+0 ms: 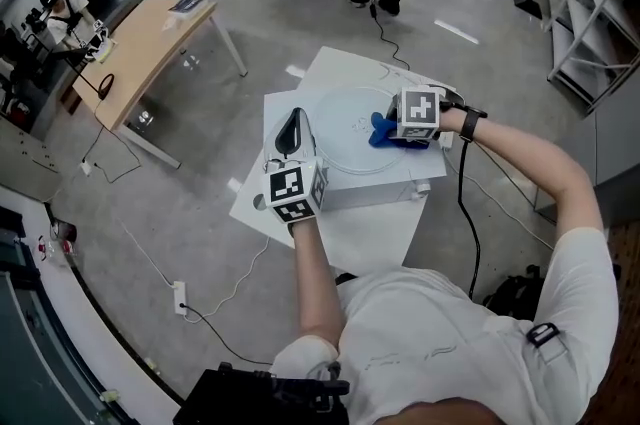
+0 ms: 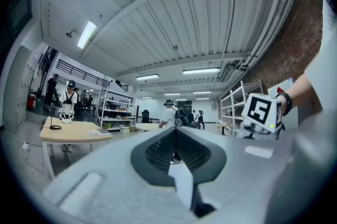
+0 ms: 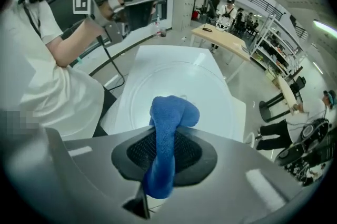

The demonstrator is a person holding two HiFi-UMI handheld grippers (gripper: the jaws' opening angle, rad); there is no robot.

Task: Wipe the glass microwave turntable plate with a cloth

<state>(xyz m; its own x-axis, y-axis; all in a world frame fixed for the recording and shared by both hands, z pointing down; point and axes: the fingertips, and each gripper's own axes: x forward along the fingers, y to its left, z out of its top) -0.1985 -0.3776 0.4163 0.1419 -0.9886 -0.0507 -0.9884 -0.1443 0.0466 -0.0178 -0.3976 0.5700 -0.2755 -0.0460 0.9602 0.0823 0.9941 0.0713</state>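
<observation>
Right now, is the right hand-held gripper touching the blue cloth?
Touching. The right gripper view shows the blue cloth pinched between the jaws of the right hand-held gripper.

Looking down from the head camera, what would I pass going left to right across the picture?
Wooden desk → left gripper → glass turntable plate → blue cloth → metal shelving.

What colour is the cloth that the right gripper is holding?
Blue. The cloth, pinched in the right gripper, shows best in the right gripper view.
</observation>
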